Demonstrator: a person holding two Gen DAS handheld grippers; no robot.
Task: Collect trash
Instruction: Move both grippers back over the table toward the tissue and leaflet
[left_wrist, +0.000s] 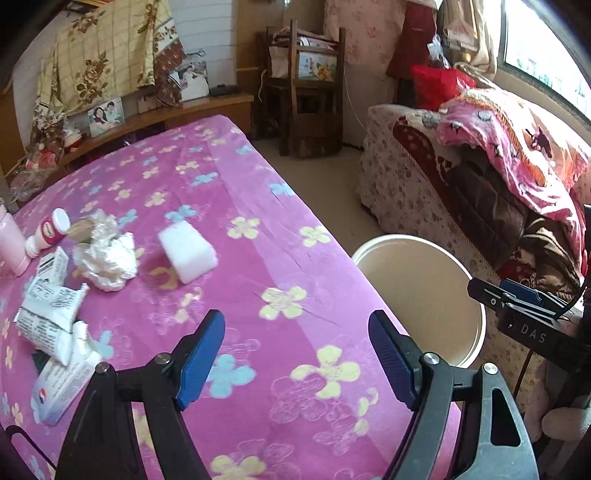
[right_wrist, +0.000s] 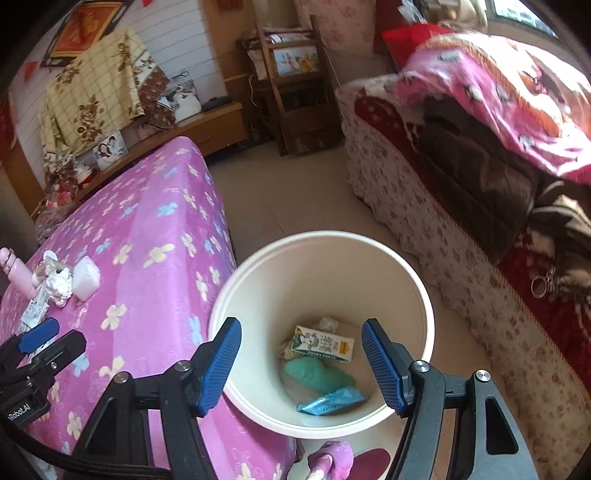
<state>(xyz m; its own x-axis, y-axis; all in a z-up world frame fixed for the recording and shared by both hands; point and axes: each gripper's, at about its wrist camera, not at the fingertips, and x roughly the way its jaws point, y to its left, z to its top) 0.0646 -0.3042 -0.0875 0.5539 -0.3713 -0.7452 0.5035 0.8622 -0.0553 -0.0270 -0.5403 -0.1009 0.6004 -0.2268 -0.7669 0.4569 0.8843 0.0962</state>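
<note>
Crumpled paper wad (left_wrist: 107, 260) is lying at ten o'clock on the pink-clothed worktop (left_wrist: 258, 295); probably light and soft, best pinched across its middle. Left hand-held gripper (left_wrist: 297, 363) is hovering spread and empty; right hand-held gripper (right_wrist: 301, 367) is gaping empty over the bucket (right_wrist: 424, 291).
</note>
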